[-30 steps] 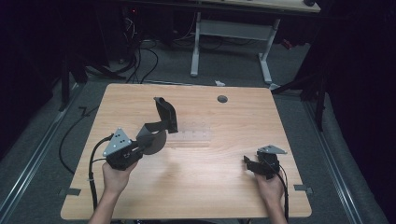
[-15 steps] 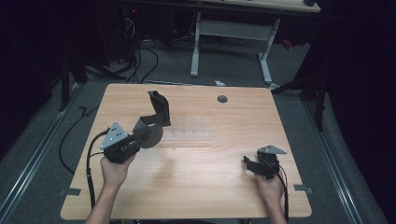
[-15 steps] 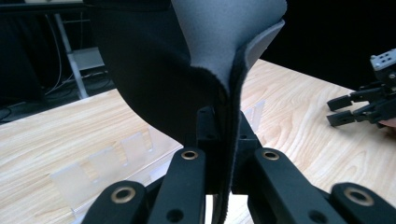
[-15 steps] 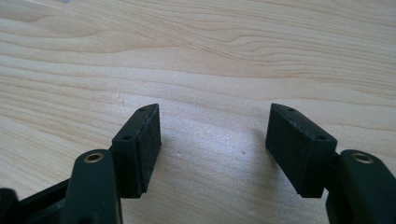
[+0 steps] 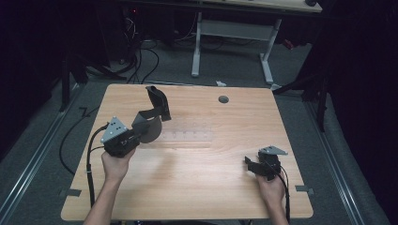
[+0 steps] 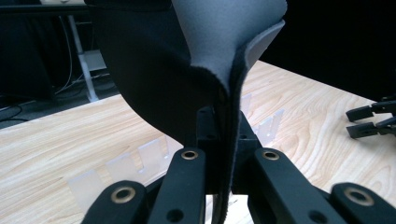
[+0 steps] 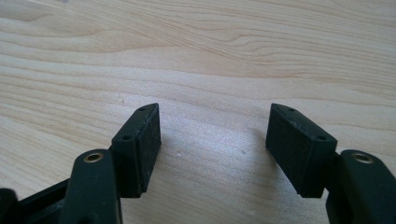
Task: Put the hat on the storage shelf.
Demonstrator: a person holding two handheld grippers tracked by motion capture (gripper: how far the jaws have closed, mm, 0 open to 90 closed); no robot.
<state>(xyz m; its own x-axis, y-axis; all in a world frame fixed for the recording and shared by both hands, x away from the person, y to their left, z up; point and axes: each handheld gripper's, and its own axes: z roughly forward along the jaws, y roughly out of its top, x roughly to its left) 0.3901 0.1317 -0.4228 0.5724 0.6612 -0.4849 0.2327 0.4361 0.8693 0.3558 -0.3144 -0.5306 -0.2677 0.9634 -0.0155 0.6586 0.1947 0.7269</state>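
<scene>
A limp dark sheet [image 5: 151, 123], black on one side and grey on the other, hangs curled above the left half of the wooden table [image 5: 206, 187]. My left gripper [image 5: 136, 133] is shut on the sheet's lower edge. In the left gripper view the sheet [image 6: 154, 70] rises folded from between the closed pads of that gripper [image 6: 223, 133]. My right gripper [image 5: 248, 165] rests low near the table's right front, open with nothing between its fingers. In the right gripper view its jaws [image 7: 214, 140] stand wide over bare wood.
A clear plastic rack [image 5: 187, 136] with several upright tabs lies flat on the table's middle, just right of the sheet. A round cable hole [image 5: 223, 99] sits near the far edge. White desk legs [image 5: 197, 47] and cables [image 5: 141, 65] stand on the floor beyond.
My left gripper has carried the sheet a little to the left and farther from the person. The right gripper has kept still.
</scene>
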